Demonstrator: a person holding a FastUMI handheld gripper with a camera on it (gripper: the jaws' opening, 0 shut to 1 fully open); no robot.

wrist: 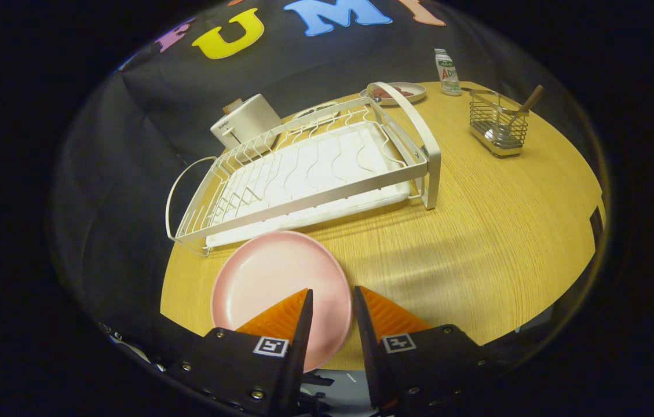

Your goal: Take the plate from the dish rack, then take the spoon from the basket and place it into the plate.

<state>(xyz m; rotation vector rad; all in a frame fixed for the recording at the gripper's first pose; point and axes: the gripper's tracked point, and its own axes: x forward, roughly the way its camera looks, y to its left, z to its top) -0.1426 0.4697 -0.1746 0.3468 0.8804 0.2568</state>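
The pink plate (271, 284) lies flat on the desk (477, 243) under the hand-held gripper (332, 298), fingers slightly apart and holding nothing; reaching to the basket (497, 124) at two o'clock, it may fumble the leaning spoon (529, 99).

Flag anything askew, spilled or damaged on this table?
Nothing stands out. Pink plate lies flat on the table, just ahead of the open tongs, one finger overlapping it. Dish rack sits level; spoon leans in the basket as expected.

Pink plate (271, 281), white dish rack (303, 174), wood-grain table (477, 231).
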